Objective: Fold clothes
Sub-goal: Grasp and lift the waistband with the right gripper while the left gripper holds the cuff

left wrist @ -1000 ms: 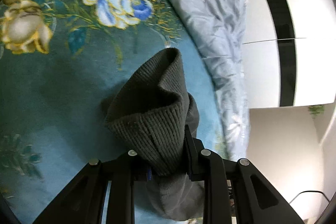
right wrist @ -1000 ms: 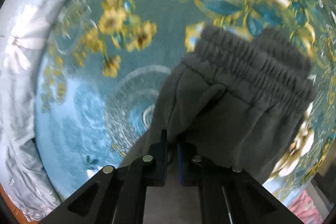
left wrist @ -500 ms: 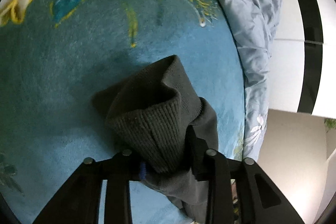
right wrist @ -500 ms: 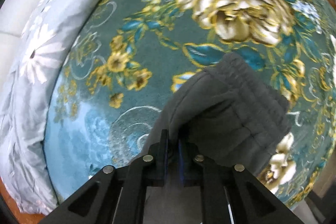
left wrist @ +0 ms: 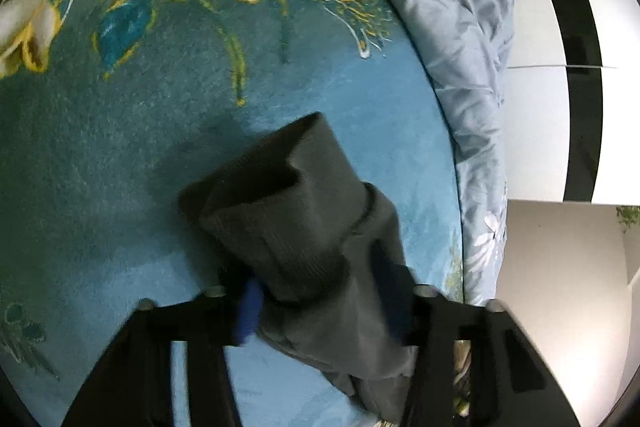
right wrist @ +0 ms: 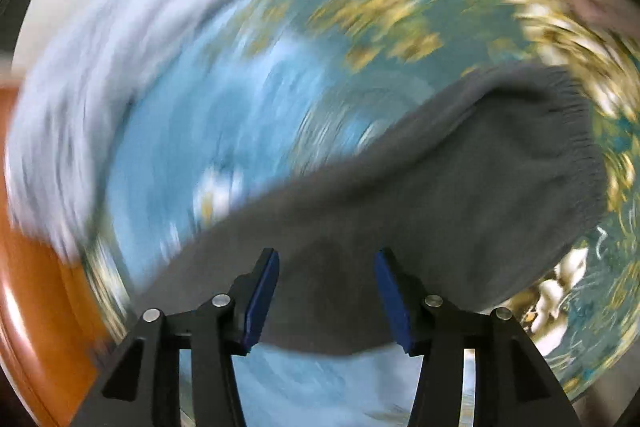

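floral blanket (left wrist: pixel 120 155); grey sweatpants (right wrist: pixel 460 187) waistband far-right; right claw (right wrist: pixel 326 295) wide, empty; left claw (left wrist: pixel 324 299) parted around cuff.

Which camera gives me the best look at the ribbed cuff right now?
Left wrist: the ribbed cuff sits sharp between the left tongs. The right wrist view, motion-blurred, shows only the gathered waistband, no cuff.

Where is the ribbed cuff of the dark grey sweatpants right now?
In the left wrist view, the ribbed cuff sits low and central, just ahead of the left tongs, over the teal floral blanket.
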`<action>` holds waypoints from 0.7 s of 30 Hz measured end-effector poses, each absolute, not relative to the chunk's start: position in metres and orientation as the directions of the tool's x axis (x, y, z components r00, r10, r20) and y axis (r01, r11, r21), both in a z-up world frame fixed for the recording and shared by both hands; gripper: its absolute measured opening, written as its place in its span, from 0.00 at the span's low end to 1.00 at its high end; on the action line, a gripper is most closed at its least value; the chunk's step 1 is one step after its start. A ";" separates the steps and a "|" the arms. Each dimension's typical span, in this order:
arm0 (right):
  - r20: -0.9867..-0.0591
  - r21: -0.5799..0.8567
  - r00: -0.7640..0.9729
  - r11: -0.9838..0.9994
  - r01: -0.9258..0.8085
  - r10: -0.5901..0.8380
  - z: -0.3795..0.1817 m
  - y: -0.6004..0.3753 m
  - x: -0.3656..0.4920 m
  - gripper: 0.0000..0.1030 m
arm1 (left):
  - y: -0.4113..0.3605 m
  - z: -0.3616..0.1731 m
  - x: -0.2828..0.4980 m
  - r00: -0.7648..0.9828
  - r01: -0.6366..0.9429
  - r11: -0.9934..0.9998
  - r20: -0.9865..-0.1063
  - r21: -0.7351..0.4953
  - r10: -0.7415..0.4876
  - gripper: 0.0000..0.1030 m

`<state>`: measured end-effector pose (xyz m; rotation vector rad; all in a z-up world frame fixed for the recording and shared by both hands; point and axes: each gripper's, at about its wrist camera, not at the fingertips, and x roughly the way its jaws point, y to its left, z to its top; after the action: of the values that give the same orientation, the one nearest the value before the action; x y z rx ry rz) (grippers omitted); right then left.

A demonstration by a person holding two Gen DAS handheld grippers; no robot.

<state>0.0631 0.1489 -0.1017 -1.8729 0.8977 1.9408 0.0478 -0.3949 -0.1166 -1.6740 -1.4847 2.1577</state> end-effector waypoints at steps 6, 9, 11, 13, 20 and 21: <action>-0.984 0.178 -0.043 -0.901 -0.395 -0.175 -0.113 0.087 0.053 0.53 | -0.392 -0.119 0.032 -0.402 0.478 -0.562 -0.737 -0.675 0.544 0.36; -0.993 0.117 -0.026 -0.943 -0.310 -0.114 -0.123 0.063 0.052 0.55 | -0.390 -0.120 0.024 -0.378 0.471 -0.576 -0.743 -0.668 0.553 0.36; -0.997 0.074 -0.017 -0.965 -0.252 -0.073 -0.129 0.047 0.051 0.55 | -0.390 -0.120 0.020 -0.375 0.468 -0.575 -0.740 -0.671 0.558 0.37; -0.999 0.032 -0.011 -0.981 -0.193 -0.030 -0.135 0.031 0.049 0.55 | -0.390 -0.119 0.018 -0.379 0.461 -0.576 -0.736 -0.675 0.560 0.37; -0.996 -0.091 -0.017 -0.996 -0.024 0.091 -0.147 -0.014 0.048 0.09 | -0.386 -0.114 0.014 -0.400 0.442 -0.587 -0.735 -0.678 0.548 0.25; -0.996 -0.083 -0.025 -0.996 -0.039 0.084 -0.140 -0.011 0.049 0.07 | -0.386 -0.111 0.013 -0.406 0.437 -0.587 -0.732 -0.681 0.547 0.25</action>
<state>0.0495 -0.0107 -0.1396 -2.1314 -0.0491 2.1883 0.0131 -0.3865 -0.1115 -1.6664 -1.3876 2.1636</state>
